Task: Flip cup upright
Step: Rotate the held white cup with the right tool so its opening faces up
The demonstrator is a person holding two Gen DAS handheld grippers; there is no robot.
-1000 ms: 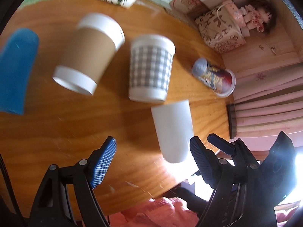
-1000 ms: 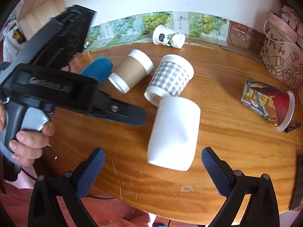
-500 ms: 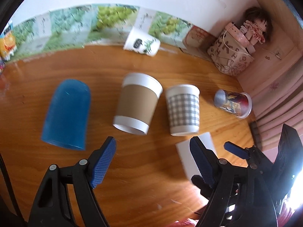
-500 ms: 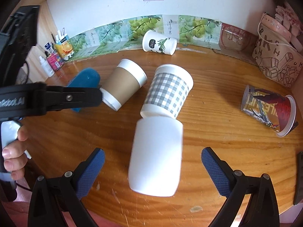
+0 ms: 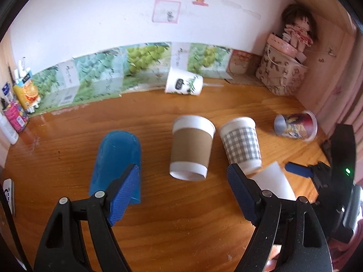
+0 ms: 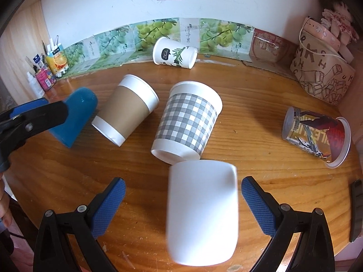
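Observation:
Several cups lie on their sides on the round wooden table (image 6: 249, 104). A plain white cup (image 6: 202, 210) lies nearest, between the open fingers of my right gripper (image 6: 183, 206), not gripped; it also shows in the left wrist view (image 5: 274, 183). Behind it lie a grey checked cup (image 6: 188, 122), a brown-sleeved cup (image 6: 127, 111) and a blue cup (image 6: 74, 115). My left gripper (image 5: 183, 195) is open and empty, with the blue cup (image 5: 115, 158) at its left finger and the brown-sleeved cup (image 5: 190, 149) ahead.
A white leaf-print cup (image 6: 174, 53) lies by the back wall and a colourful printed cup (image 6: 317, 133) at the right. A patterned bag (image 6: 322, 77) stands at the back right, small bottles (image 6: 43, 74) at the back left. A dark object (image 6: 356, 210) lies at the right edge.
My left gripper has pulled back and tilted up, so the wall and all the cups now show. My right gripper has closed in around the plain white cup.

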